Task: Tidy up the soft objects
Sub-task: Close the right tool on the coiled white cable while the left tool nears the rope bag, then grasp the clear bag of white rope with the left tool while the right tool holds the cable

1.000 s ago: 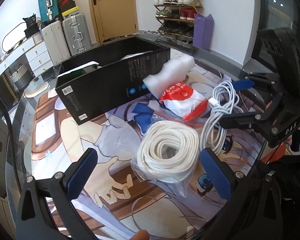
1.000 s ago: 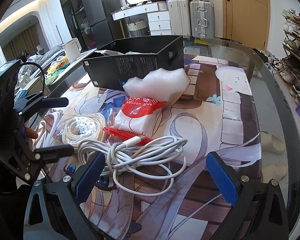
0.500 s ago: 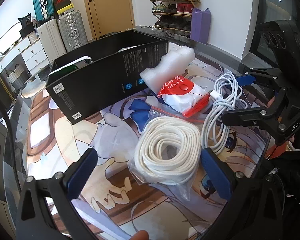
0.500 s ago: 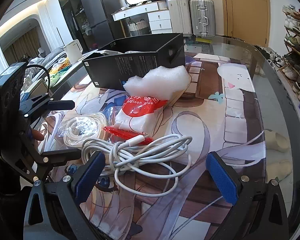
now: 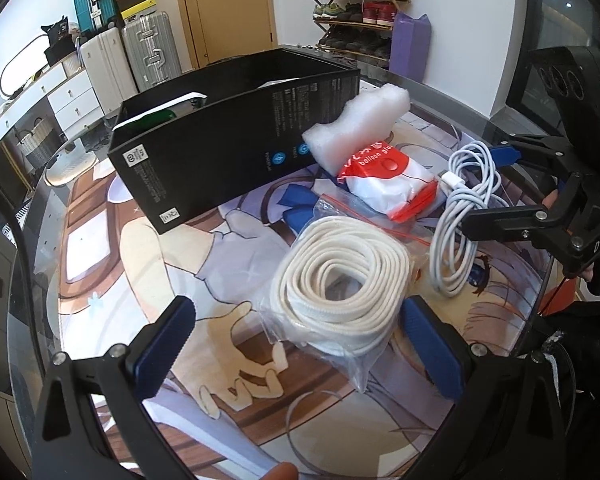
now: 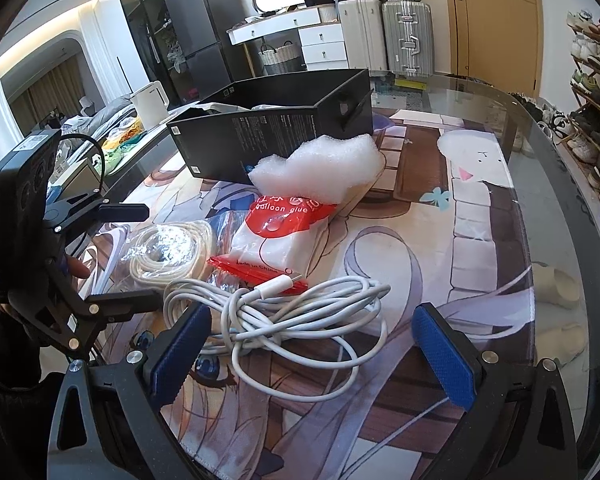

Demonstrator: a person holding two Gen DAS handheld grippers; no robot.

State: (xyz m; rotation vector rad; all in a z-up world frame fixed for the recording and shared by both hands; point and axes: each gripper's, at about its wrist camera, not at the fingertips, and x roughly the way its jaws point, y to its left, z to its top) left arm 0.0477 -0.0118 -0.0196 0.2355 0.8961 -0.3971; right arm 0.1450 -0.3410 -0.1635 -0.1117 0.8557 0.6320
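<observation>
We are hovering our left gripper (image 5: 300, 340), jaws wide, over the bagged white rope coil (image 5: 340, 272); our right gripper (image 6: 312, 344), jaws wide, is straddling the glossy tangled charging cable (image 6: 292, 312).

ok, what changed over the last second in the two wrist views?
Left gripper has closed in on the bagged coil of white flat cord, which now sits larger between its open fingers; nothing grasped. Right gripper has edged toward the loose white charging cable, also open. Black cardboard box, white foam piece and red-and-white glue packet stayed put.
</observation>
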